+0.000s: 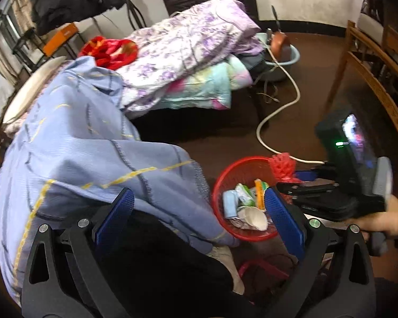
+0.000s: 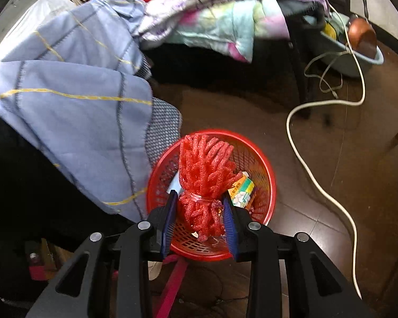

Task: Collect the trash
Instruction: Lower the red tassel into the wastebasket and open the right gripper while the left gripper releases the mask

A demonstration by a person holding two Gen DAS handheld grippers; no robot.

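Red foam-net bundle [image 2: 204,177], clamped in the right gripper [image 2: 200,201], hangs over the round red plastic mesh basket [image 2: 268,185]: deposit step; releasing comes next. Left gripper [image 1: 199,201] gapes empty.

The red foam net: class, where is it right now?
In the right wrist view, the red foam net sits between the right gripper's jaws, directly above the red basket on the floor beside the blue blanket.
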